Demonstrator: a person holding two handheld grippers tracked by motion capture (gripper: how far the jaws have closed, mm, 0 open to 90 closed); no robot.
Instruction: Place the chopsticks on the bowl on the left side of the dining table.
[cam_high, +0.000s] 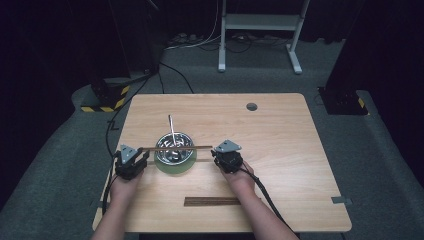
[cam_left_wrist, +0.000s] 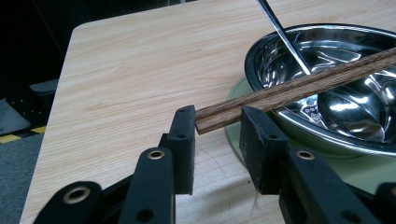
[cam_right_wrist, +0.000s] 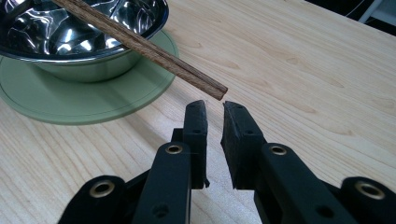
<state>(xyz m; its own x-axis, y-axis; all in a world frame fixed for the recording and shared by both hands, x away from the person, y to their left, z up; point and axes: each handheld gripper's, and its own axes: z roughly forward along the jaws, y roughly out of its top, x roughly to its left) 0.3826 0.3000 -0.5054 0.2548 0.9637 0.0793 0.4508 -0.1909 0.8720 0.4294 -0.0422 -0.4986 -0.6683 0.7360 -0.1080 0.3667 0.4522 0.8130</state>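
Note:
A thin wooden stick (cam_high: 175, 148) (cam_left_wrist: 303, 81) (cam_right_wrist: 140, 44) lies level across a steel bowl (cam_high: 162, 156) (cam_left_wrist: 261, 46) (cam_right_wrist: 93, 65). The bowl stands on a round green plate (cam_high: 175, 169) (cam_right_wrist: 70, 102), and a metal spoon (cam_high: 171, 127) (cam_left_wrist: 285, 37) leans in it. My left gripper (cam_high: 143, 152) (cam_left_wrist: 217, 119) is shut on the stick's left end, which butts against one pad. My right gripper (cam_high: 214, 150) (cam_right_wrist: 215, 109) sits just short of the stick's right end. Its jaws stand slightly apart with nothing between them.
A dark wooden strip (cam_high: 212, 201) lies flat near the table's front edge, between the person's forearms. The wooden table (cam_high: 280, 135) has a round hole (cam_high: 251, 106) at the back right. A white stand (cam_high: 260, 22) and cables are on the floor beyond.

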